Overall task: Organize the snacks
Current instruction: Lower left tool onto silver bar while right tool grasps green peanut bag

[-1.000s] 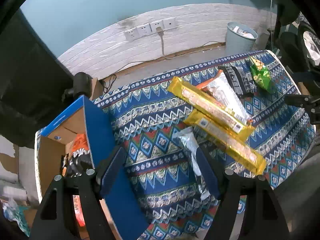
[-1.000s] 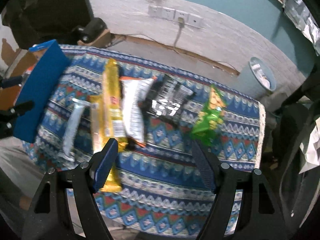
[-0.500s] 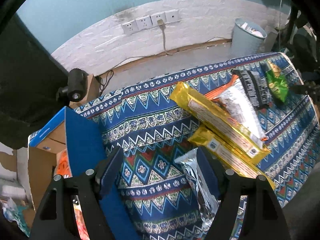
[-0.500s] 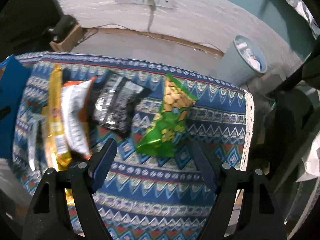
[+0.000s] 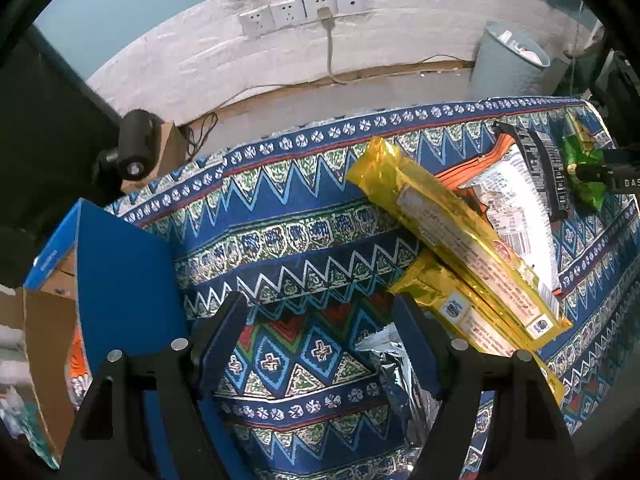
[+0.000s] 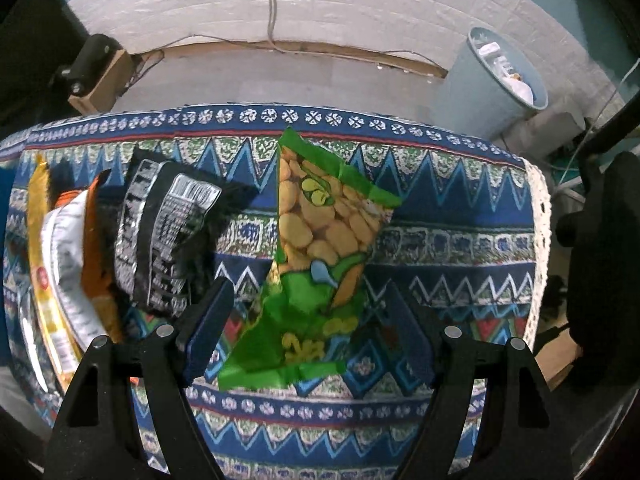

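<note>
Snacks: left wrist view, yellow packs [image 5: 460, 232] lie right of the left claw [image 5: 320, 340], jaws apart over the patterned bench [image 5: 280, 216]. Right wrist view, green bag [image 6: 320, 248] lies flat between the spread right claw [image 6: 306, 328].

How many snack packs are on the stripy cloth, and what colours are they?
Yellow long packs: 2, upper and lower
Silver foil pack: 1
White and orange bag: 1
Black bag: 1
Green bag: 1
Total on the cloth: 6
</note>
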{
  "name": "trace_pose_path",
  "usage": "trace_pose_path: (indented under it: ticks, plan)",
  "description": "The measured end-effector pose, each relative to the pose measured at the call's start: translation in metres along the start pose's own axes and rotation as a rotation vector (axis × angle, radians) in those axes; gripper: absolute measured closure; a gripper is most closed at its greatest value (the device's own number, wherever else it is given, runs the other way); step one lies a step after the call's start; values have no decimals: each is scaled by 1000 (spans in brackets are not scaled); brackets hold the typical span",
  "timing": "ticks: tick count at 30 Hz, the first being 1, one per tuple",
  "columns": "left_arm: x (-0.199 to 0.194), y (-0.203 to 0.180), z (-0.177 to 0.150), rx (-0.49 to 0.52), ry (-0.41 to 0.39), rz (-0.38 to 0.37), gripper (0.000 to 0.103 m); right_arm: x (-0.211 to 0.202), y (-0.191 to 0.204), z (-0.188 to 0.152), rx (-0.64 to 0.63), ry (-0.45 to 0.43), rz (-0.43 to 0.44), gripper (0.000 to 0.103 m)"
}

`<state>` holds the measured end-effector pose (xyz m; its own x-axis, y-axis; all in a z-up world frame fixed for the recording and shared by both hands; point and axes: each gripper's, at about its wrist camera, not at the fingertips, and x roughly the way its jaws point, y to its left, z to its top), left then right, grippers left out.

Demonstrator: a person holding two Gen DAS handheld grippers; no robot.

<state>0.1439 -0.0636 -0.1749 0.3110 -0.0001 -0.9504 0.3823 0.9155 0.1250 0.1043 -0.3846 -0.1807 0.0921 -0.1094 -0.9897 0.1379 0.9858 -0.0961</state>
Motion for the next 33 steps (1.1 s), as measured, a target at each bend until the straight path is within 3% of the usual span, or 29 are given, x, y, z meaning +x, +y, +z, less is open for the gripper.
trace_pose_path:
  ticks: [11, 12, 14, 19, 26, 33]
  plan:
    - [5, -8, -3, -18, 34, -91, 21, 27, 1, -1, -10, 37, -39, 26]
    - [5, -9, -4, -17, 36, -92, 21, 28, 2, -2, -17, 37, -44, 28]
    - [6, -12, -6, -11, 47, -91, 21, 28, 5, -6, -31, 34, -33, 49]
    - [7, -17, -16, -21, 72, -115, 21, 22, 15, -16, -64, 21, -56, 56]
    - [14, -25, -34, -43, 124, -146, 21, -1, 32, -33, -97, -8, -31, 57]
    - [37, -36, -58, -35, 175, -116, 21, -29, 52, -45, -126, -46, 3, 57]
